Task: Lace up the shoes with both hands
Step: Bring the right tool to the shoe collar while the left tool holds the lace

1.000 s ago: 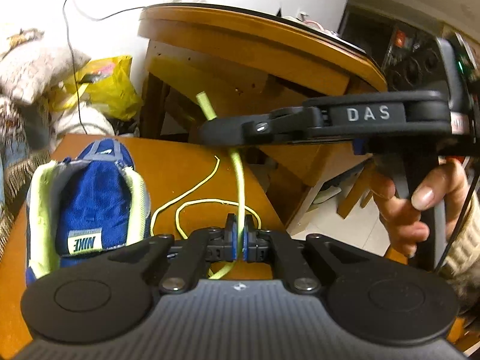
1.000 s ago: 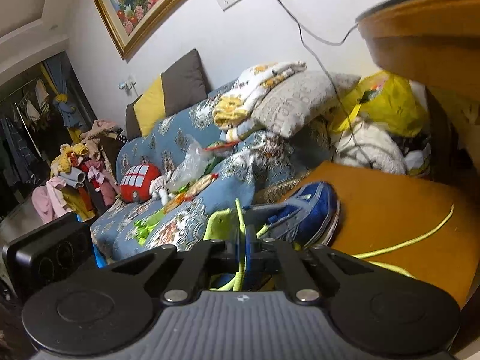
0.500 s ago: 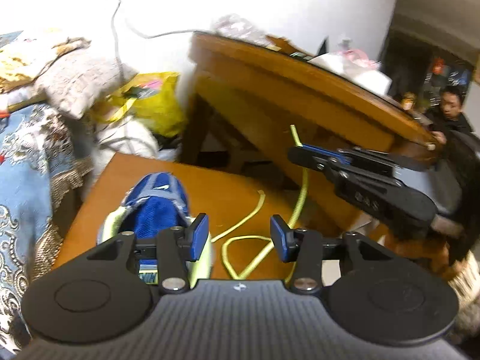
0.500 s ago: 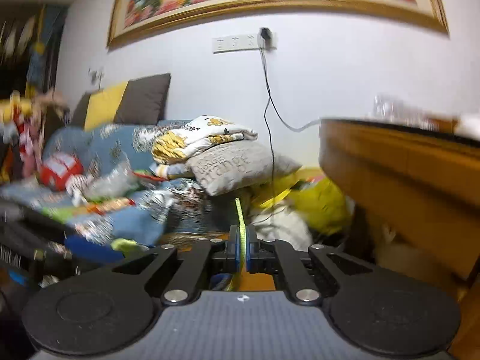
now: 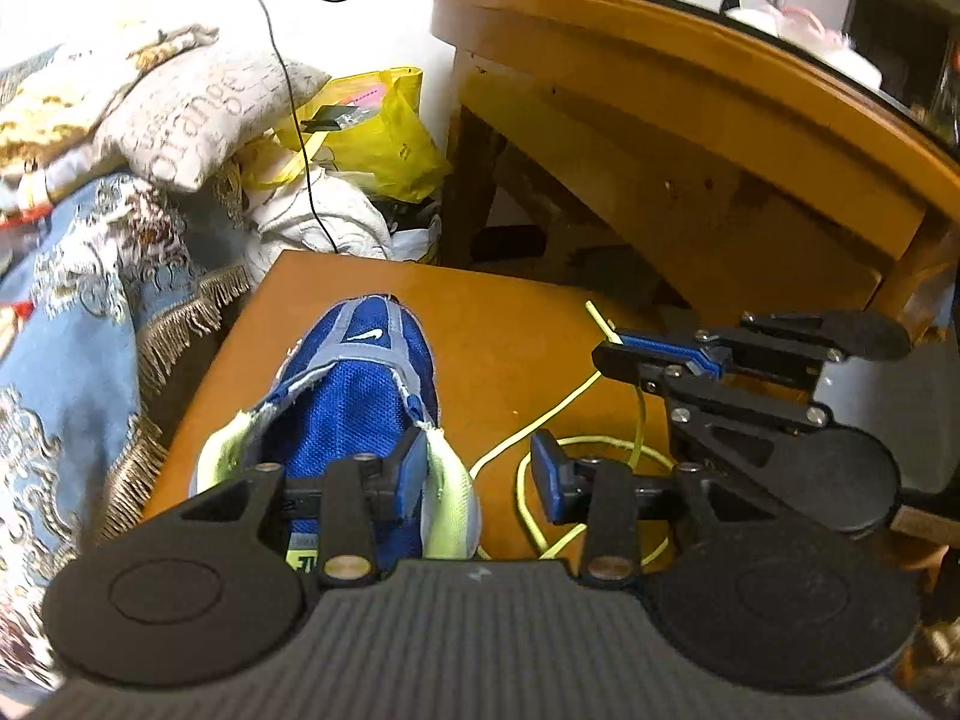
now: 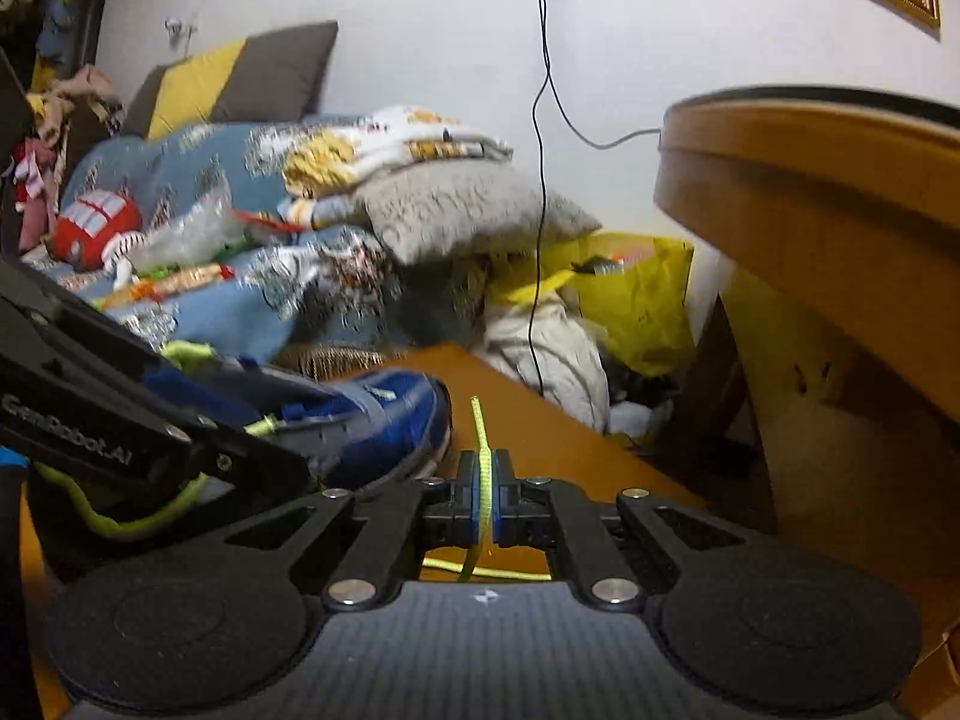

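A blue shoe [image 5: 360, 396] with neon-yellow lining lies toe-away on a low wooden table [image 5: 510, 312]. My left gripper [image 5: 478, 468] hovers over the shoe's right collar. Its jaws are apart and closing, and the pads press on nothing. A yellow lace [image 5: 540, 420] loops loosely on the table to the shoe's right. My right gripper [image 5: 606, 354] is shut on the lace near its free end, low over the table. In the right wrist view the lace [image 6: 483, 462] runs between the shut pads of that gripper [image 6: 486, 498], and the shoe [image 6: 390, 426] lies to the left.
A large round wooden table [image 5: 690, 90] overhangs at the right. A yellow bag [image 5: 384, 126], a grey cushion [image 5: 198, 114] and a sofa with a blue patterned cover [image 5: 60, 330] crowd the left and back. A black cable [image 5: 294, 120] hangs down the wall.
My left gripper let go of the lace, opened and swung left over the shoe. The right gripper, still shut on the lace, rolled and came down toward the table.
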Available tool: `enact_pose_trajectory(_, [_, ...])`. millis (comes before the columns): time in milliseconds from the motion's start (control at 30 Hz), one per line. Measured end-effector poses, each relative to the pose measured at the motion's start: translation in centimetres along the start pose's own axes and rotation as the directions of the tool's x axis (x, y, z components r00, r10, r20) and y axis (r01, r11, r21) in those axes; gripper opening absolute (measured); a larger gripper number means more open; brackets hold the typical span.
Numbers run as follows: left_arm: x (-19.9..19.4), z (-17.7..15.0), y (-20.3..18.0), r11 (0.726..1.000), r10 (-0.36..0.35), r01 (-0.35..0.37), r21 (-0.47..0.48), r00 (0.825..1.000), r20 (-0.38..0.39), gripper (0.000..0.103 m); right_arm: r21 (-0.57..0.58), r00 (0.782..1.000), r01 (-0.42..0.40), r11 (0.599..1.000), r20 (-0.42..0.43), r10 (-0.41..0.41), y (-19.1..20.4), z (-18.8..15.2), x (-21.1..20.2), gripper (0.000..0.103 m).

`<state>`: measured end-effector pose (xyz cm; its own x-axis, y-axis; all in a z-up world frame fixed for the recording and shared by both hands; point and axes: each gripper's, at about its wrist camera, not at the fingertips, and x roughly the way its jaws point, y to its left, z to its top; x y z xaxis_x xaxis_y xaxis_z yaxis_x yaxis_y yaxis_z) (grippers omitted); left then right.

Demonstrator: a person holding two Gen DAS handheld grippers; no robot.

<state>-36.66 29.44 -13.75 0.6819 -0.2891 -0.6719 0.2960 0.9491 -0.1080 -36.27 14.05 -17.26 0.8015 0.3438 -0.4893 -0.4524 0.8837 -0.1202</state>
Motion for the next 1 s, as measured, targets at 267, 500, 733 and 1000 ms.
enact_pose_trajectory(267, [-0.6, -0.1, -2.0, 0.991, 0.063, -0.066, 0.115, 0.997, 0.034, 0.04, 0.007, 0.999, 0.014, 1.0, -0.038, -0.014, -0.8, -0.5, 0.4, 0.003])
enact_pose_trajectory(500, [-0.3, 0.0, -2.5, 0.986, 0.081, -0.088, 0.144, 0.996, 0.048, 0.034, 0.003, 0.998, 0.022, 1.0, -0.054, -0.021, -1.2, -0.7, 0.5, 0.003])
enact_pose_trajectory(733, [0.1, 0.0, -3.0, 0.983, 0.075, -0.079, 0.167, 0.997, 0.033, 0.027, 0.0, 0.998, 0.023, 1.0, -0.055, -0.023, -1.3, -0.7, 0.6, 0.003])
enact_pose_trajectory(1000, [1.3, 0.2, -2.7, 0.987, 0.078, -0.08, 0.138, 0.997, 0.02, 0.027, -0.009, 0.998, 0.021, 1.0, -0.065, -0.022, -1.3, -0.7, 0.8, 0.003])
